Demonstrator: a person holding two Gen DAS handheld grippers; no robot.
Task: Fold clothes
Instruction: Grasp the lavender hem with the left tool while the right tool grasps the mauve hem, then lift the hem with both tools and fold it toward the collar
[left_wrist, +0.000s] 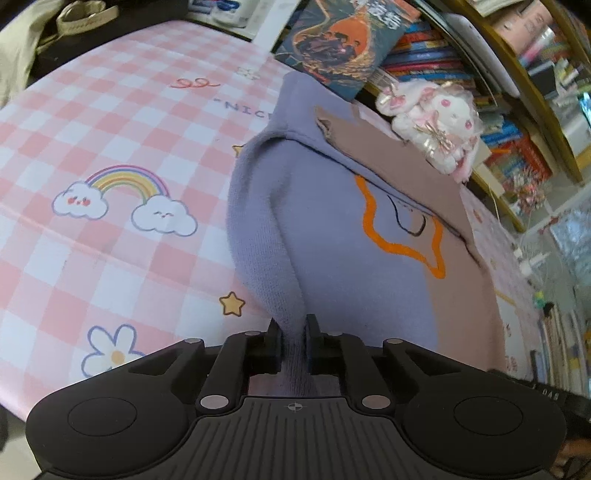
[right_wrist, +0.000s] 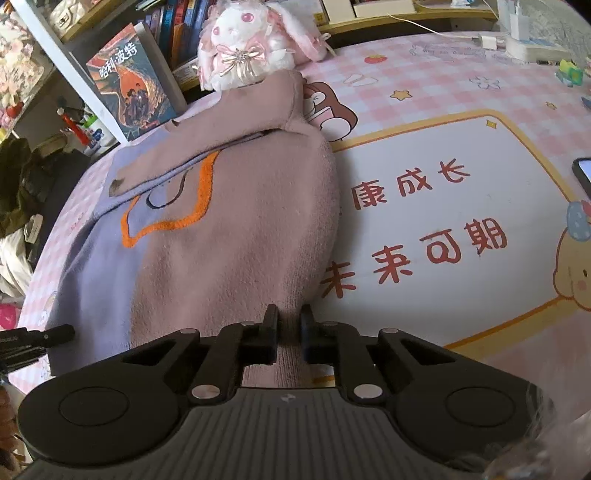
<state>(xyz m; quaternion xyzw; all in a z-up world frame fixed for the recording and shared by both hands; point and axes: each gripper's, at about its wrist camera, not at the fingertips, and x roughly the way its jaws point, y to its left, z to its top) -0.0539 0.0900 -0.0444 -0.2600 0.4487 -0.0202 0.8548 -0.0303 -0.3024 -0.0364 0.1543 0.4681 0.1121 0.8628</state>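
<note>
So the sweater (right_wrist: 236, 229) is a two-tone thing, lavender on one half and dusty pink on the other, with an orange star outline stitched on the front. It's lying on the pink checked table mat (left_wrist: 110, 129), sleeves already crossed over the chest, the pink sleeve sitting on top. The near hem is where both tools have it.

The left gripper (left_wrist: 294, 341) has its fingers squeezed nearly together on a bunched ridge of the lavender hem, cloth pinched right between the pads. The right gripper (right_wrist: 289, 334) is doing the same on the pink side, fingers close with a narrow strip of pink knit caught in the gap.

At the far end, a white and pink plush bunny (right_wrist: 243, 44) sits right at the sweater's collar edge, touching or nearly touching it. Behind that is a book (right_wrist: 135, 85) propped upright with an orange and dark blue cover, plus shelves crammed with more books. A phone (right_wrist: 583, 173) is near the right edge of the mat, well apart from the sweater.
</note>
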